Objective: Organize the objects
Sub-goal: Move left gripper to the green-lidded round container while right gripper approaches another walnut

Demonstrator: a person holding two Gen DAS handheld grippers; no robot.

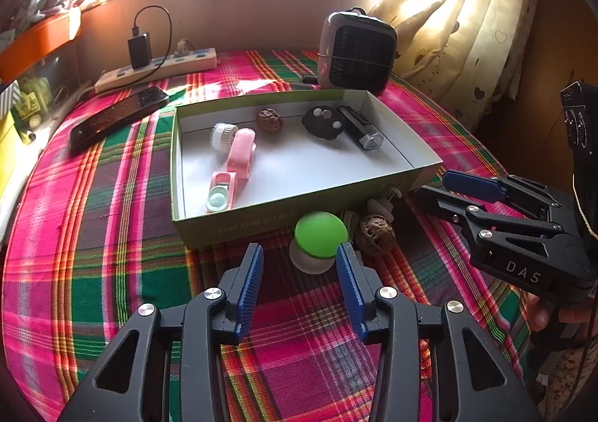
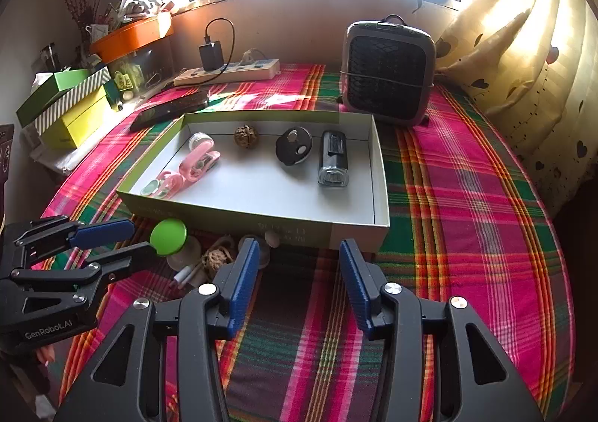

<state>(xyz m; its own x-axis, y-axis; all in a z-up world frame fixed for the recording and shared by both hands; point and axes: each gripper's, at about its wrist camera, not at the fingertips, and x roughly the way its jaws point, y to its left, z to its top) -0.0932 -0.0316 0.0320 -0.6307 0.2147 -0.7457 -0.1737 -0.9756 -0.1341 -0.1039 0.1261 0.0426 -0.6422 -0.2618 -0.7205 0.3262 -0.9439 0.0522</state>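
A shallow green box (image 1: 284, 212) (image 2: 358, 231) lies on the plaid cloth. It holds a pink clip (image 1: 241, 151), a pink lens case (image 1: 220, 194), a white cap, a walnut (image 1: 269, 120) (image 2: 246, 136), a black disc (image 1: 323, 122) (image 2: 294, 146) and a black cylinder (image 1: 360, 127) (image 2: 333, 157). In front of the box lie a green-topped mushroom-shaped object (image 1: 319, 237) (image 2: 170, 235), a second walnut (image 1: 375, 235) (image 2: 213, 258) and small white pieces (image 1: 381, 206). My left gripper (image 1: 299, 259) (image 2: 112, 242) is open just before the green object. My right gripper (image 2: 297, 253) (image 1: 437, 184) is open and empty by the box's front wall.
A small grey heater (image 1: 355, 52) (image 2: 388, 70) stands behind the box. A power strip with charger (image 1: 157, 67) (image 2: 228, 72) and a dark phone (image 1: 119, 115) lie at the back left. Stacked green and yellow boxes (image 2: 71, 104) sit left. A curtain (image 2: 523, 48) hangs right.
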